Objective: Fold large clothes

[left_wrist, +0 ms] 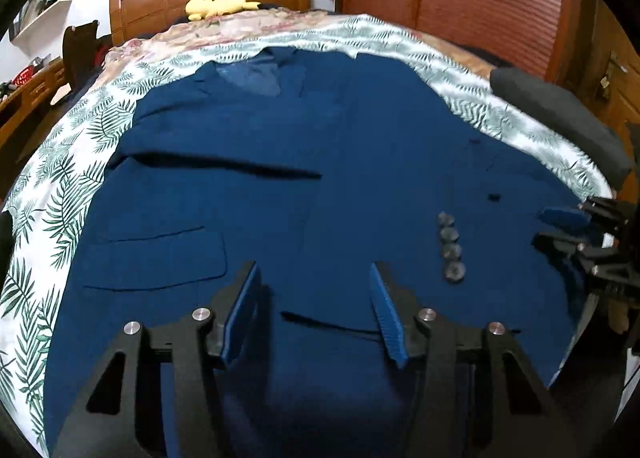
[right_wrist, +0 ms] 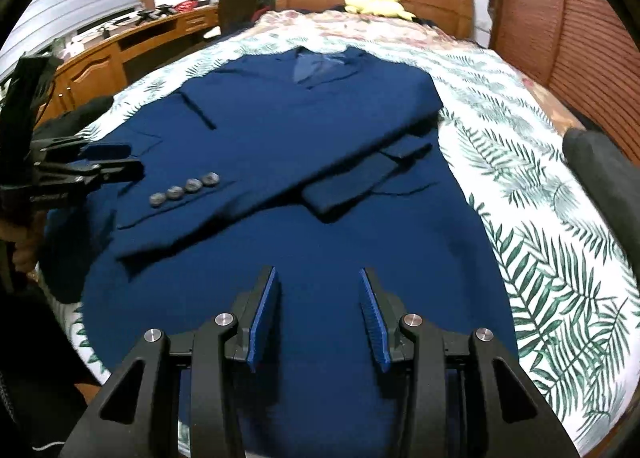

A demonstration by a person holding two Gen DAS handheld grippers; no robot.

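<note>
**Blue jacket spread on the bed, both grippers empty**

The blue jacket (right_wrist: 304, 129) lies flat on the leaf-print bedsheet (right_wrist: 532, 193), collar toward 12 o'clock. One sleeve (right_wrist: 256, 185) is folded across its front, four cuff buttons (right_wrist: 185, 189) at 9 o'clock. The right gripper (right_wrist: 318, 278) hovers above the hem, jaws wide. The left gripper (left_wrist: 314, 274) is also spread wide over the cloth, holding nothing.
</note>
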